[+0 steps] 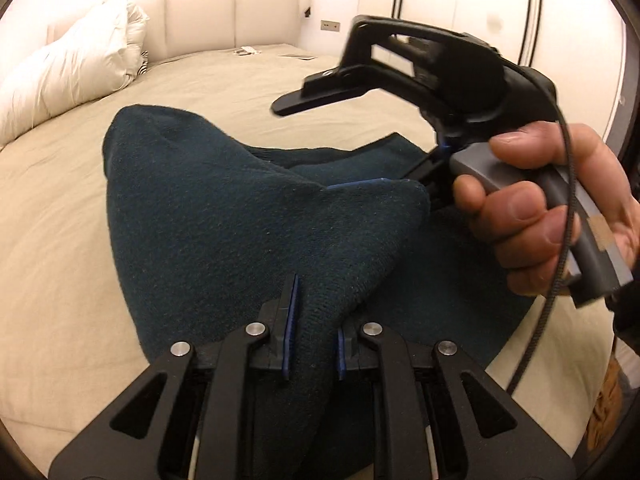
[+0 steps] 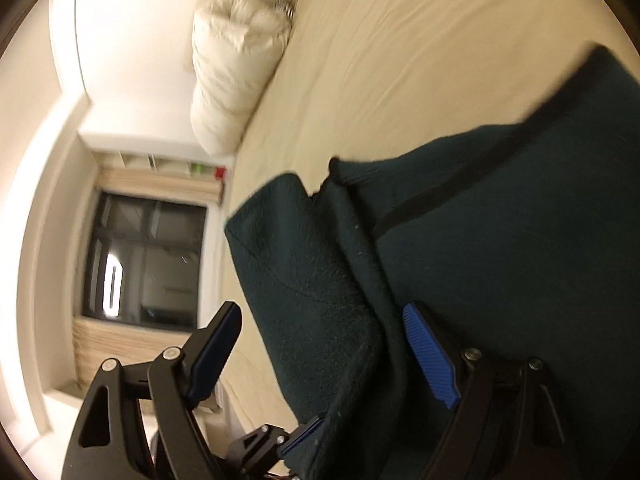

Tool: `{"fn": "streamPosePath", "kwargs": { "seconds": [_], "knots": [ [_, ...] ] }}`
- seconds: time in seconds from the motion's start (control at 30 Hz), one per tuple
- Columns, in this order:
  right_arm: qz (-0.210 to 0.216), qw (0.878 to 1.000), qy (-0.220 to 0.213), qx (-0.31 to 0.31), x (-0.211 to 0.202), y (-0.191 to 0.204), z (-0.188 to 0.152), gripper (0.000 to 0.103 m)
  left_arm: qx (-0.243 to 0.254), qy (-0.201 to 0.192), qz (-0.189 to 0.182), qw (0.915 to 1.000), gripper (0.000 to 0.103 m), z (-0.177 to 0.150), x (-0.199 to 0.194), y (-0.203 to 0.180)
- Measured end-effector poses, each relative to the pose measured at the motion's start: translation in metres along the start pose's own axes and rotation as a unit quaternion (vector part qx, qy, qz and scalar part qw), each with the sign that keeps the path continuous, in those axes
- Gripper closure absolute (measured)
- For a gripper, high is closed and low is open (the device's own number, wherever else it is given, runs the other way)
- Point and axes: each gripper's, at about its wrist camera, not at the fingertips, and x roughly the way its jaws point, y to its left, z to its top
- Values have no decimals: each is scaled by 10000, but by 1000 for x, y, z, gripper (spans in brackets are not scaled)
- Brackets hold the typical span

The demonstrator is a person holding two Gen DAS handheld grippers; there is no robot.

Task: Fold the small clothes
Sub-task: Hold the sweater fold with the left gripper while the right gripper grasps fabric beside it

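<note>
A dark teal knitted garment (image 1: 224, 208) lies bunched on the beige bed (image 1: 60, 220). At the bottom of the left wrist view my left gripper (image 1: 316, 320) is shut on a raised fold of it, blue pads pressed to both sides. A hand (image 1: 532, 216) holds my right gripper (image 1: 336, 122) just beyond, jaws wide open, its lower finger partly hidden behind the cloth. In the right wrist view, which is rolled sideways, the right gripper (image 2: 322, 308) straddles a hanging fold of the garment (image 2: 500, 220). One finger stands clear of the cloth, the blue pad of the other lies beside it.
A white duvet roll (image 1: 76, 72) lies at the far left against the padded headboard (image 1: 236, 16). Small flat items (image 1: 296, 56) lie far back on the sheet. A black cable (image 1: 560, 264) hangs from the right gripper. A dark window (image 2: 144, 260) is beyond the bed's edge.
</note>
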Motion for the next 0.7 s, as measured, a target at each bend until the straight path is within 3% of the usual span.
{"fn": "streamPosePath", "kwargs": {
  "seconds": [0.2,0.47,0.57,0.63,0.7],
  "knots": [
    [-436,9959,683,-399,33,23,17,17,104,-275,60,9996,93,-16,-38,-5],
    [-1128,9791,1232,-1160,66,53,25,21,153,-267,-79,9995,93,-19,-37,-3],
    [-1466,9701,1236,-1486,66,59,18,49,140,-311,-119,9993,93,-20,-39,-5],
    [-1499,9713,1113,-1474,54,55,15,74,161,-328,-123,9993,93,-17,-38,-6],
    [-1458,9737,983,-1449,44,54,11,78,193,-329,-143,9992,93,-19,-37,-3]
  ]
}}
